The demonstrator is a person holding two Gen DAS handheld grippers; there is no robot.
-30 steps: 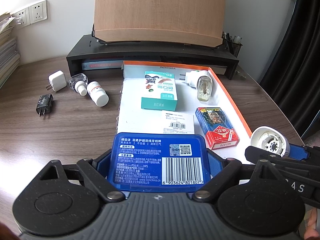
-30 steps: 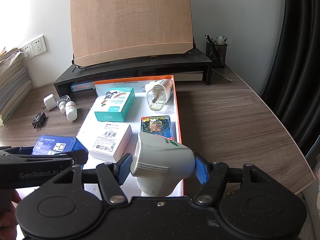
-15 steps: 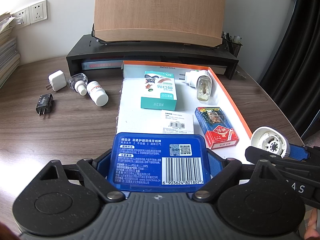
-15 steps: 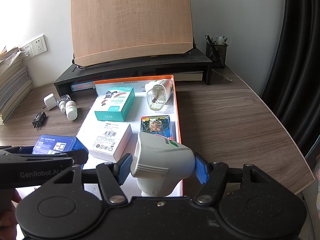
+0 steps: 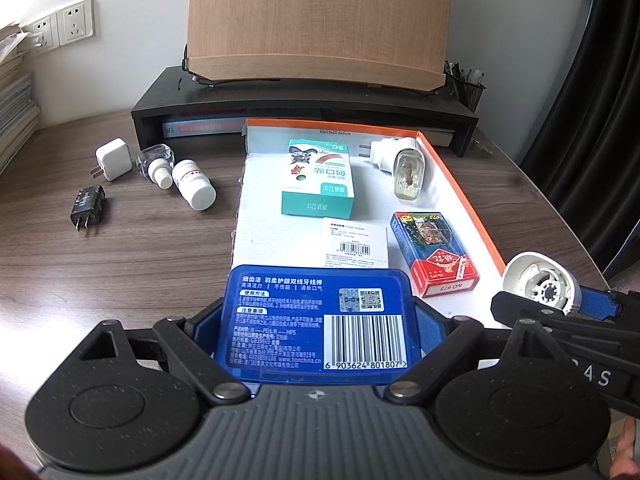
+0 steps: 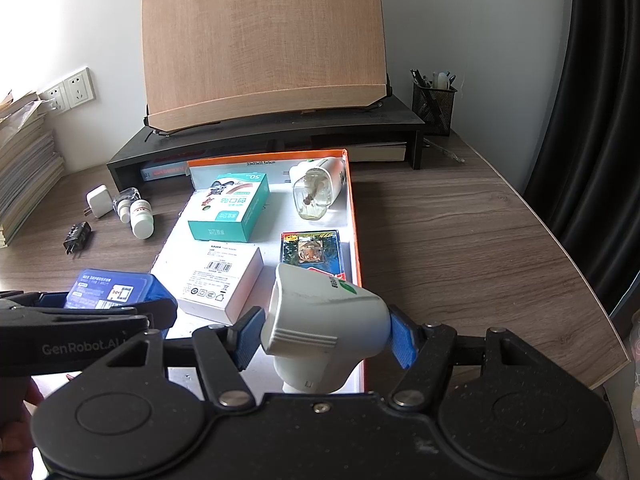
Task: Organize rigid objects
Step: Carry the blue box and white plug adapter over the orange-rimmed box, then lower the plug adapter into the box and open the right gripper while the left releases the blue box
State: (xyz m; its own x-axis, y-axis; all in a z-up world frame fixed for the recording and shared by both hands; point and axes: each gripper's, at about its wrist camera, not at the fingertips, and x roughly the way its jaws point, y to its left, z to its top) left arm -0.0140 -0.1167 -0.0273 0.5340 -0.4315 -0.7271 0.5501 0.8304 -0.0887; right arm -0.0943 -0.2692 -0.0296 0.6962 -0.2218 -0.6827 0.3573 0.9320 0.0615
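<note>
Blue plastic floss-pick case (image 5: pixel 318 320), label and barcode up, sits clamped between the left gripper (image 5: pixel 318 322) pads, jaws closed onto its two short sides. Case hangs over the near end of the orange-rimmed white tray (image 5: pixel 472 200).

Right gripper (image 6: pixel 324 334) holds a white plug-in vaporizer body (image 6: pixel 324 320), jaws pressed against its sides, blue pads (image 6: pixel 401 340) touching it. It hovers over the tray's near right corner. From the left wrist view its open round end (image 5: pixel 540 284) shows just beside the tray's right rim.

Inside the tray: teal bandage box (image 5: pixel 318 178) toward the far end; white adapter box (image 6: pixel 224 280) near it, closer in; playing-card pack (image 5: pixel 434 256) along the right side; another plug-in vaporizer with a liquid bottle (image 5: pixel 400 166) in the far right corner, lying down.

Left of the tray on the wooden desk (image 6: pixel 460 240): white charger cube (image 5: pixel 113 159), small clear bottle (image 5: pixel 156 160), white pill bottle (image 5: pixel 194 184) on its side, black plug adapter (image 5: pixel 87 207). All lie apart from the tray.

Behind: black monitor riser (image 6: pixel 280 136) carrying a wooden panel (image 6: pixel 264 40); mesh pen holder (image 6: pixel 434 106) at its right.
</note>
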